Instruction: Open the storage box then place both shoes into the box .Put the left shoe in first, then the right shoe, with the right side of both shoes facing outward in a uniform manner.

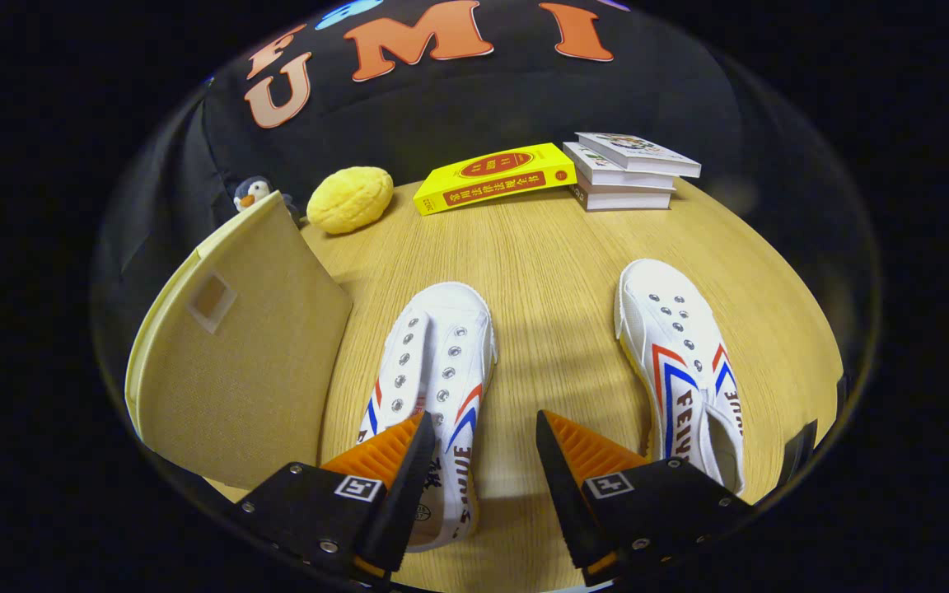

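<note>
Two white canvas shoes with red and blue chevrons lie on the wooden table, toes pointing away from me. One shoe (435,362) runs under and just ahead of the left finger; the other shoe (680,362) lies off to the right of the right finger. A beige fabric storage box (236,362) with its lid down stands left of the fingers. My gripper (484,428) hovers open above the table, with bare wood and the heel edge of the nearer shoe in the gap and nothing held.
Beyond the shoes, at the table's (549,272) far edge, lie a yellow book (495,177), a stack of three books (627,173) and a yellow plush (349,199). A small penguin toy (252,193) peeks from behind the box.
</note>
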A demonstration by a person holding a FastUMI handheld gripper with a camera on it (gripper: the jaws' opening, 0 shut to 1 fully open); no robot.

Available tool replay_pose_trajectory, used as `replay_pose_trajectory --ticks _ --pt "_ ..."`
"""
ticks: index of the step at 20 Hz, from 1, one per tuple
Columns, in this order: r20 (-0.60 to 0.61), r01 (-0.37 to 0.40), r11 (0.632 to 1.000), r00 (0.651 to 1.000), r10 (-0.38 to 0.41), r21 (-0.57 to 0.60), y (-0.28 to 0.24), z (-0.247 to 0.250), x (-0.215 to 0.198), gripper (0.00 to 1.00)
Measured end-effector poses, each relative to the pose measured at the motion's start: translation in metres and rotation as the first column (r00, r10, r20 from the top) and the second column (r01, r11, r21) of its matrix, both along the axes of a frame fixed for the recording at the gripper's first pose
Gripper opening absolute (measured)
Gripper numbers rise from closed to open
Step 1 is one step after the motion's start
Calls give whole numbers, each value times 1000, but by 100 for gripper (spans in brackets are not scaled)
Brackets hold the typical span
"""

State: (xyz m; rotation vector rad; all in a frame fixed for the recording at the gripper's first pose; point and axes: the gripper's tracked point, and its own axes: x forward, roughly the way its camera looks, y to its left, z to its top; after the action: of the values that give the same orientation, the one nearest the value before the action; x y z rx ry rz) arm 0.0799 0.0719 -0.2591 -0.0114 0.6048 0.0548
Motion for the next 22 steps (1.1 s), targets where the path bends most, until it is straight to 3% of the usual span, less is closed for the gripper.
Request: replay_pose_trajectory --ticks 2,4,5,8,12,16,22 --pt "11 -67 998 998 66 13 16 -4 5 63" --pt "29 -115 993 993 114 8 21 -4 6 33" --pt "24 -114 993 993 114 16 19 -4 7 29" --pt "12 -36 986 999 34 162 14 -4 7 1" --pt "26 -51 931 999 45 361 32 13 7 0" --pt "39 -54 836 998 40 546 50 42 9 0" --pt "118 -110 841 991 55 530 61 108 2 0"
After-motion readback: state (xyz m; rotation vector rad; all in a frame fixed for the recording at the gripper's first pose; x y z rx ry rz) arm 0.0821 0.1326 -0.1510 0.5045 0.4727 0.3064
